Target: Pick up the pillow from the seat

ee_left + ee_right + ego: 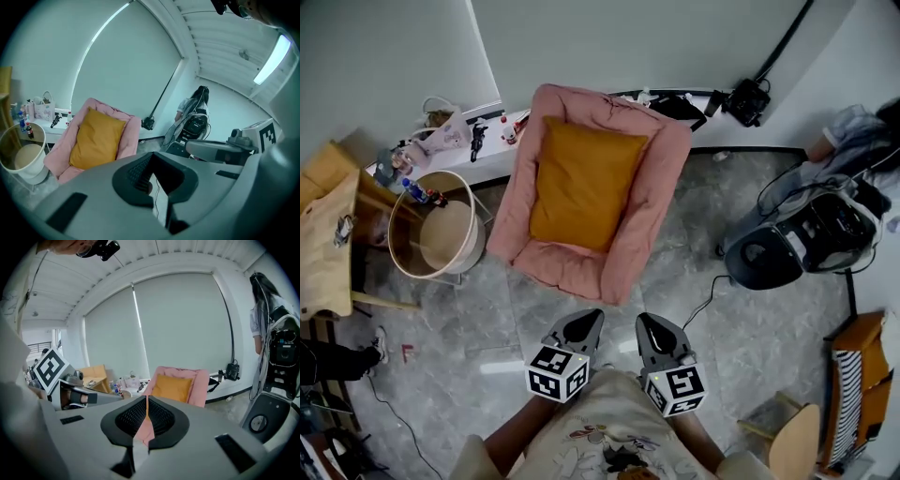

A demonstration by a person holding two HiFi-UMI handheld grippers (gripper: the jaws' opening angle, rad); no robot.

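A head view looks steeply down on a grey stone floor (pixel 534 319). At the centre, a little toward 12 o'clock, stands a soft pink seat (pixel 661 202) with padded sides. The pillow (pixel 584 183), mustard yellow and square, lies flat in the hollow of the seat, touching its back and side padding.

Near the bottom edge of the view, at 6 o'clock from the seat, are the two hand-held tools, side by side and apart from the seat. The left claw (pixel 584 323) is closed, its jaws together with nothing between them. The right claw (pixel 652 326) is closed too, and empty. Both point toward 12 o'clock, at the seat's front edge. A marker cube sits on the rear of each tool.

At 9 o'clock from the seat stands a round pale tub (pixel 436 234), just beside the seat's arm. At 10 o'clock, a low white ledge (pixel 487 150) along the wall holds small bottles and a bag. At 3 o'clock, well apart from the seat, sits a black machine (pixel 797 239) with cables.

In the right gripper view, the pillow (pixel 172 386) shows straight past the closed jaws, propped within the seat (pixel 199 385).
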